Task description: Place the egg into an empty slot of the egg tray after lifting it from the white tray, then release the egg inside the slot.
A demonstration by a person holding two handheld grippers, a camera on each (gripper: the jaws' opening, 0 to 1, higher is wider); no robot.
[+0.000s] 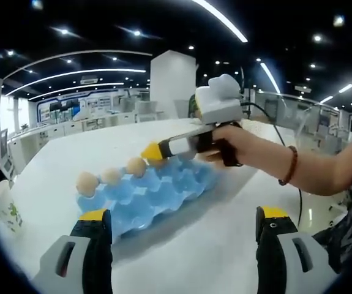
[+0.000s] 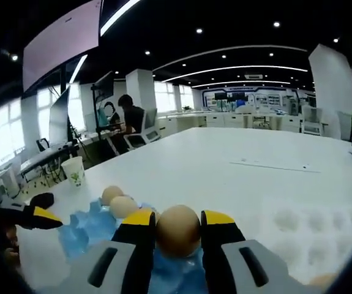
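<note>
The right hand-held gripper point(image 2: 177, 236) clamped the egg point(image 2: 177, 230) over the blue egg tray point(image 1: 157, 190) for slotting; the left hand-held gripper point(image 1: 183, 229) stood wide, empty

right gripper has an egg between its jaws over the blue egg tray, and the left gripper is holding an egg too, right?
Not quite. In the left gripper view the left gripper is open, nothing between its jaws. The rest holds: the right gripper view shows the right gripper closed on the egg above the blue egg tray.
</note>
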